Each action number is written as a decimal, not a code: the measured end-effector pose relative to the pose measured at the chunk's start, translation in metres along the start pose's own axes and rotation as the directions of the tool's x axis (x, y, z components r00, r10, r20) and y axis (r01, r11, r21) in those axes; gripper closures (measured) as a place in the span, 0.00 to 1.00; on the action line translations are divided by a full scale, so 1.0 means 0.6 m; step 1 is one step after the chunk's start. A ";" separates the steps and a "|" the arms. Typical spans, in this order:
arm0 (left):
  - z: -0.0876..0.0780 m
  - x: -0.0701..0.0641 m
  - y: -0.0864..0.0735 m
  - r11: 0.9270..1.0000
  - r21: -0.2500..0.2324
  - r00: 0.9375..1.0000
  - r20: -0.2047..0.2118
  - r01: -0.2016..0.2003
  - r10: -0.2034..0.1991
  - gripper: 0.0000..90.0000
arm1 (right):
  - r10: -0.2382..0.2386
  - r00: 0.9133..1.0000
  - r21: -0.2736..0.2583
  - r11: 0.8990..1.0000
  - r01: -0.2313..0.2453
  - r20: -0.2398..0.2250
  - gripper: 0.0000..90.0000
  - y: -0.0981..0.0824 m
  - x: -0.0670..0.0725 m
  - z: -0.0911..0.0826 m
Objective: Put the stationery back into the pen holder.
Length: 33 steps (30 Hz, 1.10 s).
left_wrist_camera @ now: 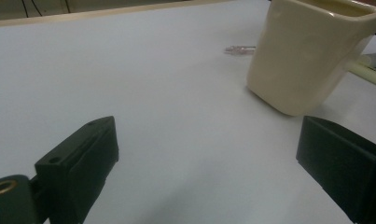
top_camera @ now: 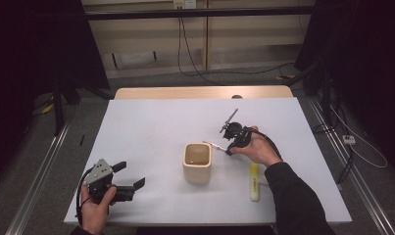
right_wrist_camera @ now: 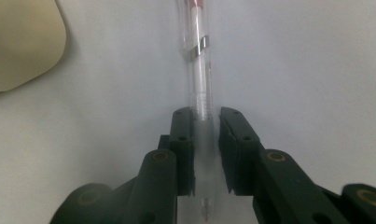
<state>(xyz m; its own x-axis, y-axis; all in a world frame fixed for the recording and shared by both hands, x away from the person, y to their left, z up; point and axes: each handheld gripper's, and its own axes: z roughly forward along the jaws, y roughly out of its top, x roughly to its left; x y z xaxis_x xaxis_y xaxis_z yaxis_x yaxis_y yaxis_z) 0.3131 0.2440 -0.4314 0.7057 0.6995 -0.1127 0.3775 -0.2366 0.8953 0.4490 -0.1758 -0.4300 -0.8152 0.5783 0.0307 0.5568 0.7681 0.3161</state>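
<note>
Right claw point(right_wrist_camera: 205, 123): pinching clear pen point(right_wrist_camera: 198, 70) flat on white tabletop point(top_camera: 151, 127), beside cream cup point(top_camera: 197, 162). Left claw point(left_wrist_camera: 209, 163): spread, empty, well apart.

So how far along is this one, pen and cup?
Nothing sits in the cream cup yet. In hand: the right claw has its jaws around the clear pen on the table. Left: lifting it, presumably into the cup; the yellow marker lies untouched. The left claw waits open.

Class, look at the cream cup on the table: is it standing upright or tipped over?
Upright: the cream cup rests on its base on the table, its open mouth facing up in the high view.
</note>
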 end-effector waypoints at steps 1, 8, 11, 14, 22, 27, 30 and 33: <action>0.000 -0.001 0.000 1.000 0.001 1.000 0.001 0.002 -0.002 0.06 | 0.000 1.000 0.001 1.000 0.000 0.001 0.88 0.000 0.000 0.000; 0.002 -0.001 0.000 1.000 0.002 1.000 0.004 0.003 -0.003 0.06 | -0.003 1.000 0.010 1.000 0.003 0.028 0.89 0.003 0.007 0.000; 0.003 0.000 -0.001 1.000 0.008 1.000 0.005 0.002 -0.002 0.06 | 0.016 1.000 0.005 1.000 -0.016 0.028 0.89 0.002 0.007 -0.001; 0.004 -0.001 0.000 1.000 0.011 1.000 0.011 -0.005 0.005 0.06 | 0.020 1.000 0.001 1.000 -0.020 0.006 0.89 0.000 0.007 -0.003; 0.005 -0.003 0.000 1.000 0.015 1.000 0.006 -0.011 0.011 0.06 | 0.052 0.999 -0.052 0.997 -0.051 0.007 0.89 -0.011 0.000 -0.024; 0.005 -0.003 0.000 1.000 0.015 1.000 0.007 -0.009 0.009 0.06 | 0.069 0.998 -0.065 0.996 -0.068 0.005 0.89 -0.019 0.001 -0.027; 0.006 -0.002 0.000 1.000 0.016 1.000 0.006 -0.010 0.010 0.06 | 0.071 0.997 -0.072 0.995 -0.070 0.009 0.89 -0.024 0.000 -0.030; 0.006 -0.003 0.000 1.000 0.016 1.000 0.005 -0.012 0.012 0.06 | 0.082 0.997 -0.095 0.992 -0.081 0.012 0.89 -0.027 -0.002 -0.039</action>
<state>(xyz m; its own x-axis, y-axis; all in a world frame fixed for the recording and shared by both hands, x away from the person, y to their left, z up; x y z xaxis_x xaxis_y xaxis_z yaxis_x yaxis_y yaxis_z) 0.3139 0.2404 -0.4327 0.7135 0.6929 -0.1040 0.3783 -0.2560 0.8896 0.4372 -0.1951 -0.4131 -0.7646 0.6429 0.0450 0.6033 0.6894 0.4009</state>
